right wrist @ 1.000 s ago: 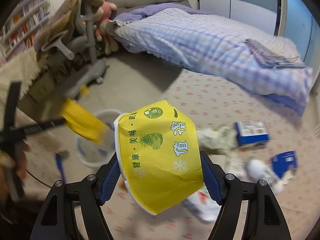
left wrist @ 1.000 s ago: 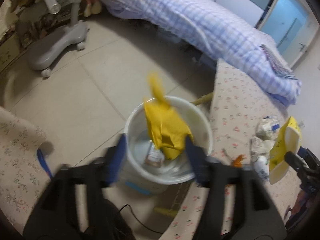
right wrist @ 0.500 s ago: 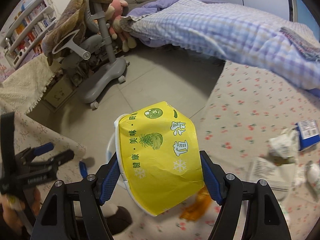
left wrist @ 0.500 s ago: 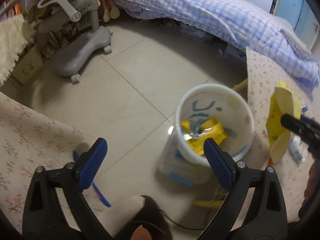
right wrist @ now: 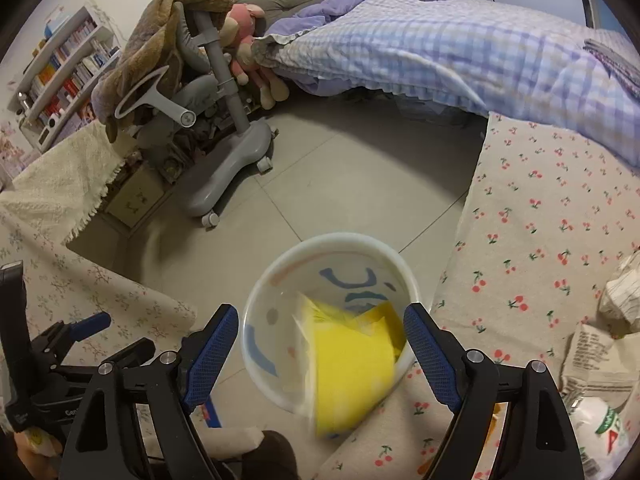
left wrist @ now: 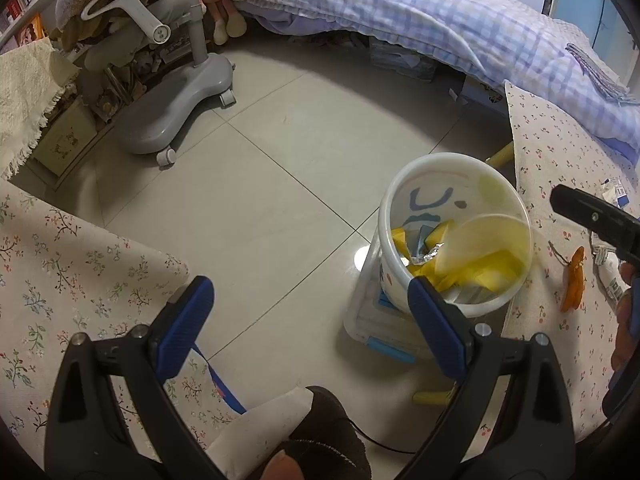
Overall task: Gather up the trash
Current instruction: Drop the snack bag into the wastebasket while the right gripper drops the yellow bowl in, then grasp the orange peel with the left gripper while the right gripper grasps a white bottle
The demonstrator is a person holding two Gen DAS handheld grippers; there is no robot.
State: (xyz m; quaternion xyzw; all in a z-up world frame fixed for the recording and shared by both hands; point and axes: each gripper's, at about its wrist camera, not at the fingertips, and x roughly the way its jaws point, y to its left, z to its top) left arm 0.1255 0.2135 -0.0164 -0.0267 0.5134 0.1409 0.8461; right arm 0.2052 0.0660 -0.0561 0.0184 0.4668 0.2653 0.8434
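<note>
Grey floor tiles point(left wrist: 248, 208) fill the middle of a bedroom, with a checked blue bed cover point(right wrist: 460, 52) at the far side and a grey chair base point(left wrist: 176, 108) standing on small wheels. A white bin point(right wrist: 332, 264) stands on the floor, beside the edge of a low surface covered by cherry-print cloth point(right wrist: 552, 220).

The right gripper point(right wrist: 320, 350) hangs above the bin with its blue pads wide apart, and its jaws are opening. Between the fingers point(right wrist: 210, 350), but not pressed by them, a yellow paper bowl point(right wrist: 352, 376) appears blurred at the near rim of the bin, partly inside. Other yellow wrappers point(left wrist: 404, 240) and a piece of foil lie in the bin already. Beyond the right finger, crumpled paper trash point(right wrist: 624, 296) rests on the cherry cloth.

The left gripper point(left wrist: 312, 322) is released too, with nothing between its pads. Its right finger point(left wrist: 436, 328) stands just in front of the bin wall, and its left finger is over a flower-print cloth point(left wrist: 60, 272). To the right of the bin, an orange scrap point(left wrist: 574, 280) lies on the cherry cloth.
</note>
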